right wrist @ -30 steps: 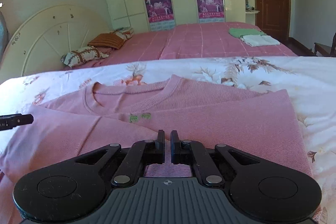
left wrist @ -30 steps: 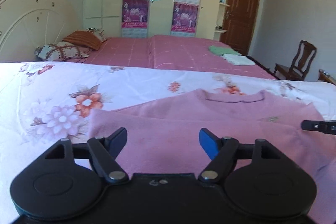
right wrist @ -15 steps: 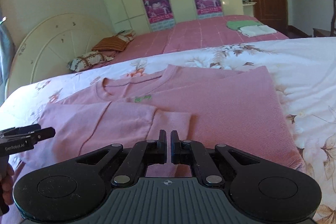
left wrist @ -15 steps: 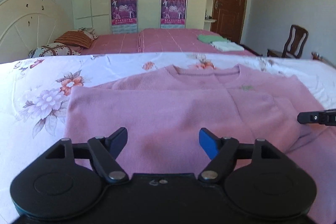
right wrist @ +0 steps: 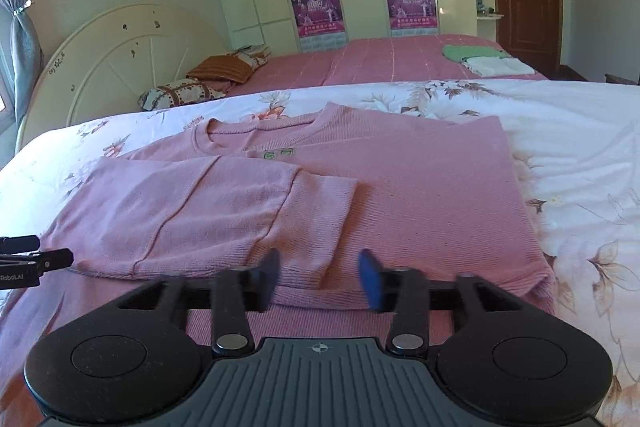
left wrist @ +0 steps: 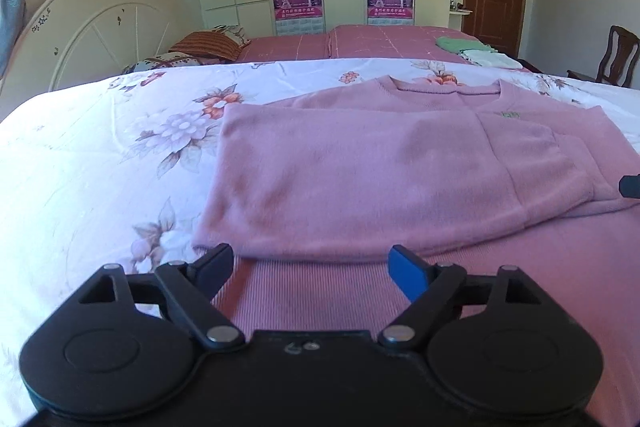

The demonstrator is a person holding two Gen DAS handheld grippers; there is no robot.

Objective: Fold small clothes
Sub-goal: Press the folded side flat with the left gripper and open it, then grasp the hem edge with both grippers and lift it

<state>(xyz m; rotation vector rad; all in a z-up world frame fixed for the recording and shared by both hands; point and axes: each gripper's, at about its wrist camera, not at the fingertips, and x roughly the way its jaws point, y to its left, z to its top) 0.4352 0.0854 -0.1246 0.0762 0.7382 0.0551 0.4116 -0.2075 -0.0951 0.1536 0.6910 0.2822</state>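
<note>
1 pink sweater (right wrist: 400,187) lies flat on the floral bedsheet (left wrist: 80,167), 1 sleeve (right wrist: 208,203) folded across its body. My 2 grippers, left gripper (left wrist: 311,269) and right gripper (right wrist: 319,277), hover spread apart over its hem, holding nothing. 2 folded garments (right wrist: 486,61) sit on the far bed.

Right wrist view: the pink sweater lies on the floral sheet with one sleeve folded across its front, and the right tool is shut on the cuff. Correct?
Not quite. In the right wrist view the right tool is open, its fingers spread apart with nothing between them. The rest holds: the pink sweater lies on the floral sheet with one sleeve folded across its front.
</note>
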